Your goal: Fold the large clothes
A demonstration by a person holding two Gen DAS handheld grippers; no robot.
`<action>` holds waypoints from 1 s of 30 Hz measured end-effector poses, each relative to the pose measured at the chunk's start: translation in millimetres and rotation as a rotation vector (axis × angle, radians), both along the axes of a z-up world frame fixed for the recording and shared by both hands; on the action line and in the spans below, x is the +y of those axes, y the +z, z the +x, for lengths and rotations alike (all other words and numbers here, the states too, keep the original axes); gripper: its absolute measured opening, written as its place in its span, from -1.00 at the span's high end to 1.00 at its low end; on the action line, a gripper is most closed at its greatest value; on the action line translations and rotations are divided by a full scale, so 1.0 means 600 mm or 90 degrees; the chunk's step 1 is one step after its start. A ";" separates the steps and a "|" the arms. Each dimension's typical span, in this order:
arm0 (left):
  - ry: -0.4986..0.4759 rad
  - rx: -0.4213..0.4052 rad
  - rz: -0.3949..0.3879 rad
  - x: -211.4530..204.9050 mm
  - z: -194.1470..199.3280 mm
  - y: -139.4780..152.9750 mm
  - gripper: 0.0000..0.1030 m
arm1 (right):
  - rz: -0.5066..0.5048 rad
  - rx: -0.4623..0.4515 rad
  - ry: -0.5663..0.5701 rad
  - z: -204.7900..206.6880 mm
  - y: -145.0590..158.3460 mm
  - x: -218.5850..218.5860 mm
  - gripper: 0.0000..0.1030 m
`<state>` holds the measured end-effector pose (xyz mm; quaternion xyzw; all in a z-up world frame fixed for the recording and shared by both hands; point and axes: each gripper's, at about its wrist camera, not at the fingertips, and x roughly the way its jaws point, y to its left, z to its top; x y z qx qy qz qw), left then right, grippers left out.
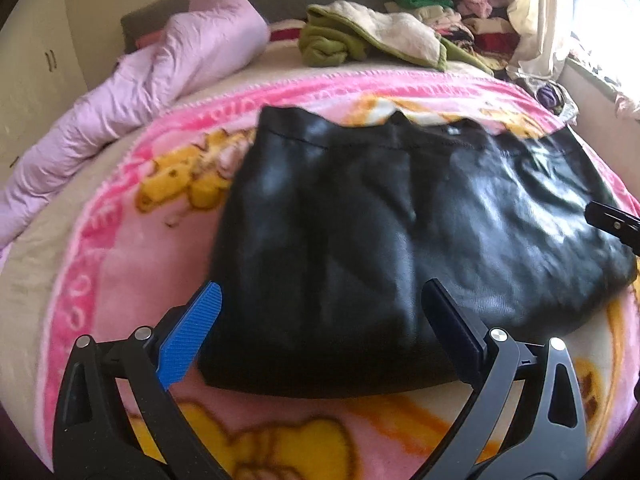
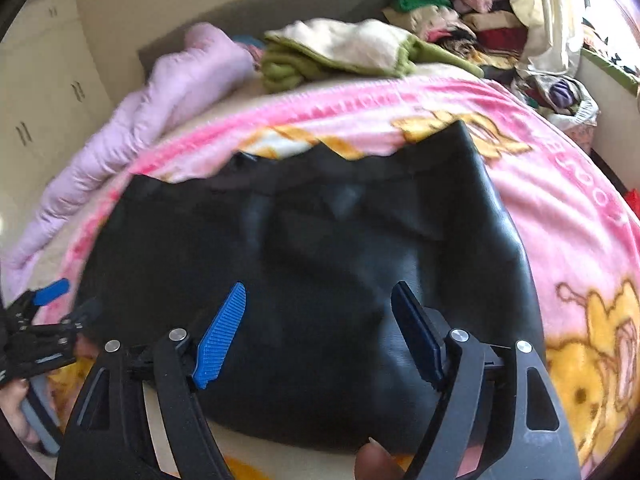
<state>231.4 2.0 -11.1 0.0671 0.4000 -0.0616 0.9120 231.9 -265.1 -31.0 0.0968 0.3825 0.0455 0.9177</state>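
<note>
Both the left gripper [image 1: 320, 308] and right gripper [image 2: 318, 312] hover spread and empty over the black leather garment [image 1: 400, 232] lying on the pink blanket [image 1: 120, 264]; risk: slick layers slipping apart if pinched shallowly.

A: How is the black garment [image 1: 400, 232] finished?
B: A smooth, leather-like skin with a glossy sheen is seen; stitched seams are seen near its far edge.

A: And the pink blanket [image 1: 120, 264]?
B: Fluffy, matt fleece is shown.

A: The left gripper [image 1: 320, 316]?
B: Matt black plastic arms, shiny metal pins and ribbed blue pads [image 1: 192, 336] are seen. The same is seen on the right gripper [image 2: 320, 320].
</note>
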 end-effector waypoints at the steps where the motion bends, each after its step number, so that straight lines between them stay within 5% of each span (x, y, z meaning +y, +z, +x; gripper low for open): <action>1: 0.004 -0.008 -0.002 0.005 -0.003 0.008 -0.82 | 0.002 -0.006 0.005 -0.004 0.007 0.001 -0.46; 15: 0.086 -0.006 -0.056 0.101 0.005 0.031 -0.82 | -0.012 -0.053 0.098 -0.035 0.060 0.112 -0.59; 30: 0.170 0.011 -0.086 0.192 0.061 0.026 -0.82 | -0.115 -0.063 0.246 -0.045 0.019 0.300 -0.73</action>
